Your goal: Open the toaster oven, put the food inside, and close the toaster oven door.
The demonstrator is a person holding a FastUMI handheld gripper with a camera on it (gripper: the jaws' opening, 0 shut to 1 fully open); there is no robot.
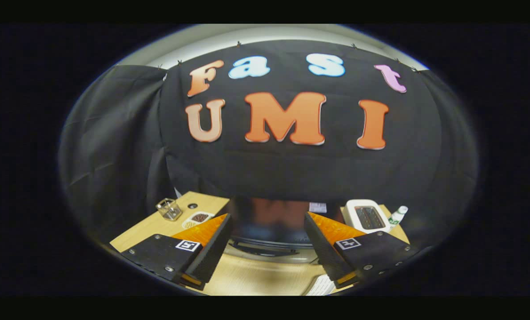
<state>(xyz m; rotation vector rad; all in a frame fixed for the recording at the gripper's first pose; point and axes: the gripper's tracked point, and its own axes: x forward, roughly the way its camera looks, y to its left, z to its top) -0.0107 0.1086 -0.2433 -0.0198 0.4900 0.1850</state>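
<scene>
toaster oven (pixel 271 224), glossy glass door shut, sits just beyond the spread, empty jaws.

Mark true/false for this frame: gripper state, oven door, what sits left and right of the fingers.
1. The gripper is open, nothing between its fingers. True.
2. The toaster oven stands just ahead of the fingers with its door shut. True.
3. A white toaster stands beyond the left finger. False: it stands beyond the right finger.
4. A small glass jar lies on the table beyond the left finger. True.
5. The gripper is shut on the oven door handle. False: the fingers are spread and clear of it.
</scene>
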